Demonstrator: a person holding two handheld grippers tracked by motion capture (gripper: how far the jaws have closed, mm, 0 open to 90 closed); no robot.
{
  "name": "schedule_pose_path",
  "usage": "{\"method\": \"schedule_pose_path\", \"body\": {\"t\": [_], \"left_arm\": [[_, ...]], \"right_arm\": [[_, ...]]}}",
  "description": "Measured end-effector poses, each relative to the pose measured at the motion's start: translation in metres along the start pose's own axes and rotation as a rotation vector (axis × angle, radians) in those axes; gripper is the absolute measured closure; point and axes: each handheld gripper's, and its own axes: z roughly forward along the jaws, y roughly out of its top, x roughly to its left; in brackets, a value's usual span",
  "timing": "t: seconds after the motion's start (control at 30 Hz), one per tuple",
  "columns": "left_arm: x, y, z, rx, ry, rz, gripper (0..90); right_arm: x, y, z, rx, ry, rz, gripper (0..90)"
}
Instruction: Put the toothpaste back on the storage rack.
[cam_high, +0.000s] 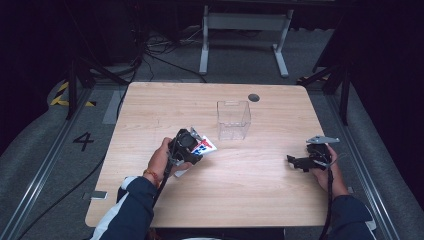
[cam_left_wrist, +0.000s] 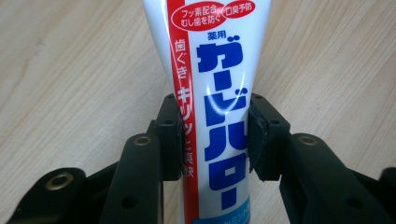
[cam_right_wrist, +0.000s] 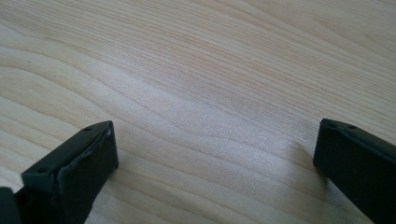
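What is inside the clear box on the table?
The clear box looks empty: the wooden table shows through its walls. The toothpaste tube is outside it, clamped in the left hand-held gripper.

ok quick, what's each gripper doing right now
left gripper: closed on the white toothpaste tube with blue and red print
right gripper: open, holding nothing, over the wooden table

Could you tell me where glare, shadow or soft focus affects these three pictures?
High view: the room around the wooden table is very dark and the clear plastic box is faint. Left gripper view: a white glare streak on the toothpaste tube, lettering sharp. Right gripper view: soft shadows beside the right gripper, far wood grain slightly blurred.
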Motion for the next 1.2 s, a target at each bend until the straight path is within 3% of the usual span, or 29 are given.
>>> {"method": "schedule_pose_path", "body": {"t": [0.1, 0.4, 0.6, 0.67, 0.73, 0.83, 1.2], "left_arm": [[0.002, -0.003, -0.009, -0.046, 0.001, -0.01, 63.7], [0.008, -0.01, -0.018, -0.123, -0.015, -0.026, 66.6], [0.009, -0.015, -0.026, -0.2, -0.017, -0.032, 68.1], [0.008, -0.015, -0.033, -0.253, -0.007, -0.031, 68.4], [0.008, -0.015, -0.035, -0.257, -0.01, -0.025, 68.5], [0.007, -0.015, -0.042, -0.3, -0.001, -0.024, 68.8], [0.008, -0.012, -0.049, -0.372, 0.006, -0.051, 69.2]], "right_arm": [[0.0, 0.0, 0.0, 0.0, 0.001, 0.0, 0.0], [0.0, 0.0, 0.0, 0.0, 0.003, 0.0, 0.0], [0.0, 0.0, 0.0, 0.0, 0.003, 0.0, 0.0], [0.0, 0.0, 0.0, 0.0, 0.004, 0.0, 0.0], [0.0, 0.0, 0.0, 0.0, 0.004, 0.0, 0.0], [0.0, 0.0, 0.0, 0.0, 0.004, -0.001, 0.0], [0.001, 0.0, 0.0, 0.001, 0.005, 0.0, 0.0]]}}
